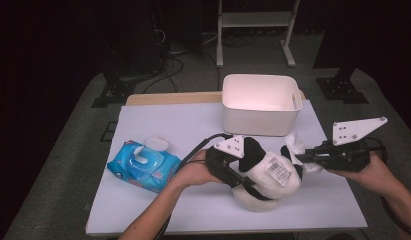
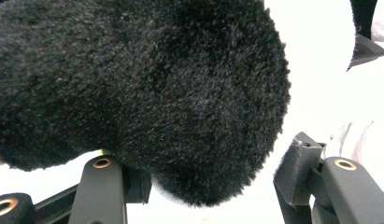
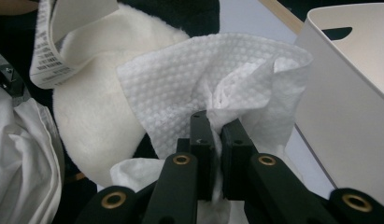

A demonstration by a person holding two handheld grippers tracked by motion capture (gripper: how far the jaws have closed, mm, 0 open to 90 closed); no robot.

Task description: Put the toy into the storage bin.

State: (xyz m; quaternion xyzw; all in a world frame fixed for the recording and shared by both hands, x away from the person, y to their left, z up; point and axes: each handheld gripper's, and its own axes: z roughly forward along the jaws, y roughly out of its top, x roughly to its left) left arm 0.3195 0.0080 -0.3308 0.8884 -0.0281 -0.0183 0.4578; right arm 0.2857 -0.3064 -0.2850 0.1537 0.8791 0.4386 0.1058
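Note:
A black-and-white plush toy [image 1: 265, 185] lies on the white table near its front edge, with a barcode label [image 1: 278, 170] on top. My left gripper [image 1: 243, 182] comes in from the left and is shut on the toy's black furry part [image 2: 171, 93], which bulges between the jaws of that gripper [image 2: 215, 177]. My right gripper [image 1: 300, 157] comes from the right, shut on a crumpled white wet wipe [image 1: 295, 145]. In the right gripper view that gripper [image 3: 217, 135] pinches the dimpled wipe [image 3: 203, 79] right against the toy's cream fur [image 3: 91, 121], below the label [image 3: 59, 42].
A white plastic bin [image 1: 260, 120] stands open just behind the toy; its wall [image 3: 344, 107] is close on the right of the right gripper. A blue wet-wipe pack [image 1: 143, 165] with its lid flipped open lies at the left.

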